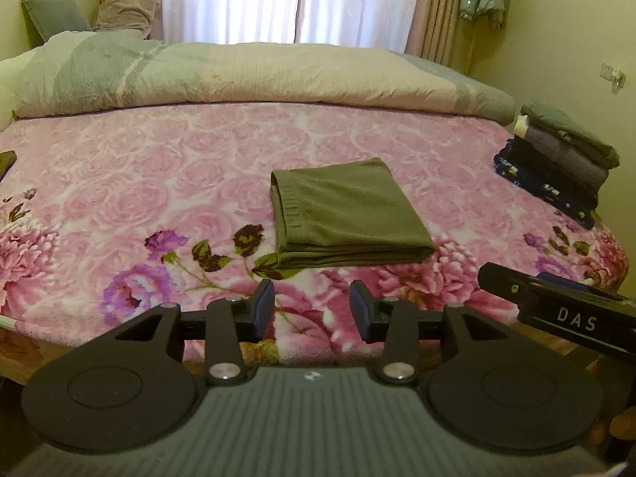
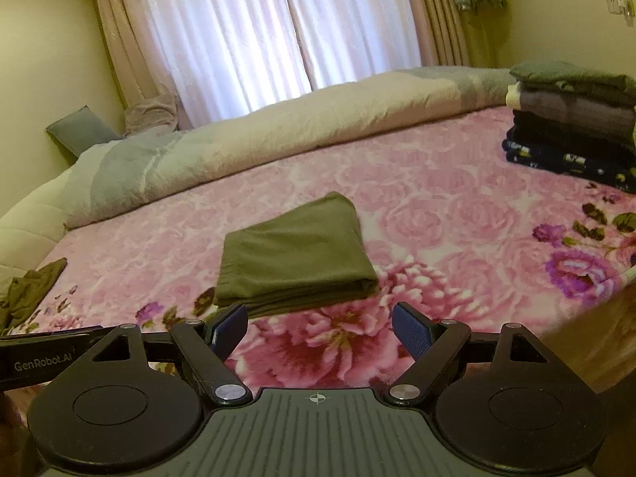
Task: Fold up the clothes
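Note:
An olive-green garment [image 1: 349, 214] lies folded into a neat rectangle on the pink floral blanket [image 1: 159, 183]; the right wrist view shows the same folded garment [image 2: 294, 258]. My left gripper [image 1: 312, 304] hangs above the bed's near edge, short of the garment, open with nothing between its blue pads. My right gripper [image 2: 320, 328] is also back from the garment, jaws wide open and empty. Its black body [image 1: 556, 310] shows at the right of the left wrist view. A crumpled olive garment [image 2: 28, 290] lies at the bed's left side.
A stack of folded clothes [image 1: 560, 163] sits at the bed's right side, also in the right wrist view as the stack [image 2: 576, 127]. A rolled duvet [image 1: 258, 75] runs along the far side under the curtained window [image 1: 278, 0]. A dark flat object [image 1: 6, 163] lies at the left edge.

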Motion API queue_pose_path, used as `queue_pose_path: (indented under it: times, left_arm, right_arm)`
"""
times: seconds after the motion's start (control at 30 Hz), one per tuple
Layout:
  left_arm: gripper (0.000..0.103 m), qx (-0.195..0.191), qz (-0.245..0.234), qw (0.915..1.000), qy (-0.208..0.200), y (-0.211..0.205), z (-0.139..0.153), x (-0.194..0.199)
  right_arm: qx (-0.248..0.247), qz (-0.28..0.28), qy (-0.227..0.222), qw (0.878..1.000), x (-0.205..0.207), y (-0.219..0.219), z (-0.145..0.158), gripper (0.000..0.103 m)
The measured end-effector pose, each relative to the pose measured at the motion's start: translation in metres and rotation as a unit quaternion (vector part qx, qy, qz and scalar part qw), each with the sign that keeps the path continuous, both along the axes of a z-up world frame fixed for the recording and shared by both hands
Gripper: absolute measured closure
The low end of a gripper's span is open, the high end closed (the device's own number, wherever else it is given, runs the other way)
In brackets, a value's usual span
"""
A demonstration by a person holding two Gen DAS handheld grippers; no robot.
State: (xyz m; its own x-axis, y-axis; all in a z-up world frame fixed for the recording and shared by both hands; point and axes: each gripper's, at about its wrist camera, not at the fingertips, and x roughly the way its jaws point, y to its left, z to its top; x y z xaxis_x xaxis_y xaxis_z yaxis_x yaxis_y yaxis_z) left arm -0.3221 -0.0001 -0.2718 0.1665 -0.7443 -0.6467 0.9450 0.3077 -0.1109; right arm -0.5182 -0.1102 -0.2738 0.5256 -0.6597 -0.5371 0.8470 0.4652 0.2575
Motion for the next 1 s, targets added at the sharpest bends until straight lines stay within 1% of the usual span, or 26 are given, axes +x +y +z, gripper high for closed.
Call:
queue_pose_path:
  times: [0.13,0.33,0.43,0.6,0.77,0.83,0.9,1.0]
  left_arm:
    - [0.064,-0.010,0.005,0.9999,0.006,0.009,0.003,0.006]
    - [0.063,-0.005,0.035,0.9993,0.013,0.017,-0.004,0.029]
    - [0.062,0.008,0.051,0.9984,0.022,0.019,-0.017,0.044]
    - [0.062,0.034,0.069,0.9958,0.049,0.015,-0.044,0.070]
    - [0.062,0.040,0.084,0.9928,0.075,0.002,-0.068,0.105]
    - [0.062,0.041,0.091,0.9918,0.080,-0.007,-0.076,0.121]
    - [0.062,0.045,0.096,0.9908,0.084,-0.019,-0.084,0.136]
    - [0.062,0.047,0.094,0.9907,0.086,-0.042,-0.092,0.161]
  right_arm:
    - [0.001,-0.004,0.000,1.000,0.001,0.000,0.001,0.020]
    - [0.003,-0.010,-0.001,1.000,0.002,0.001,0.002,0.020]
    - [0.003,-0.013,-0.002,1.000,0.003,0.002,0.003,0.020]
    - [0.039,-0.017,0.013,0.999,0.015,-0.013,-0.020,0.020]
    - [0.057,-0.019,0.029,0.998,0.029,-0.038,-0.039,0.020]
    - [0.068,-0.032,0.032,0.997,0.034,-0.055,-0.045,0.020]
    - [0.080,-0.043,0.024,0.996,0.039,-0.076,-0.051,0.020]
    - [0.093,-0.055,0.026,0.994,0.050,-0.105,-0.058,0.020]
